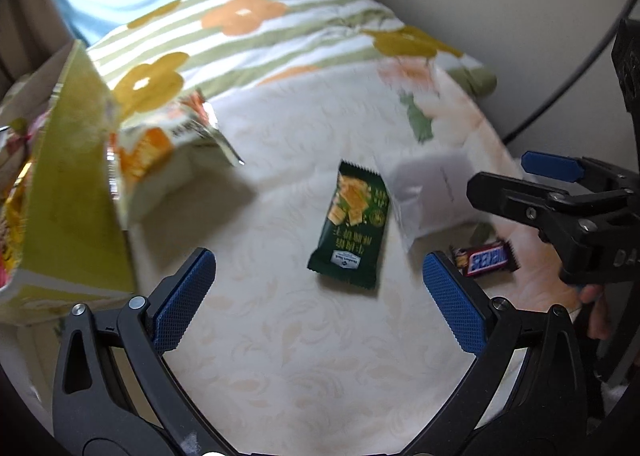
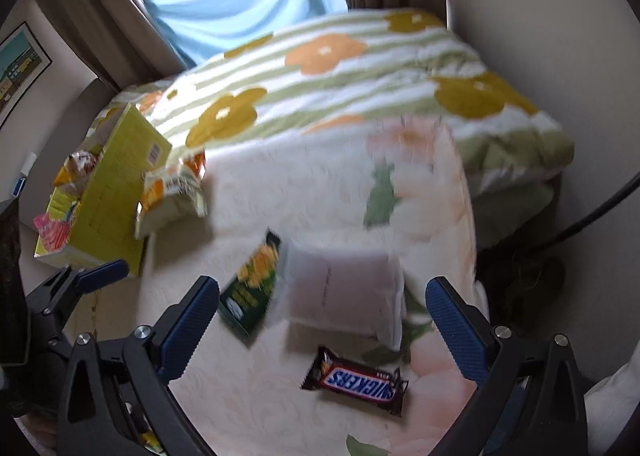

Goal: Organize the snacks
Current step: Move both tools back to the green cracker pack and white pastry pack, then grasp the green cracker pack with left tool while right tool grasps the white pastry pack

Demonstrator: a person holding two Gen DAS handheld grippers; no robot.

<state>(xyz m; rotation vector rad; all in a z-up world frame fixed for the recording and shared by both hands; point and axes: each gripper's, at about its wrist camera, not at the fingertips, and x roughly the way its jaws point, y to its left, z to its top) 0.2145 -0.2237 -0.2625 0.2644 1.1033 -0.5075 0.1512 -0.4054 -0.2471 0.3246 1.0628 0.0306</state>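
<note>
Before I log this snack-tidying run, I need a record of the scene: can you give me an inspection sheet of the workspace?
Surface: bed with a cream patterned cover; floral striped quilt folded at the far end.
Job's things: green cracker packet, Snickers bar and pale pouch loose on the cover; orange-and-white snack bag leaning against the yellow-green box, which holds more snacks.
Clutter: nothing seen.
Grippers: left tool open and empty, over the green packet; right tool open and empty, above the Snickers bar.
Cables: dark cable along the right wall.
Surroundings: window with blue cloth, brown curtains, framed picture.
</note>
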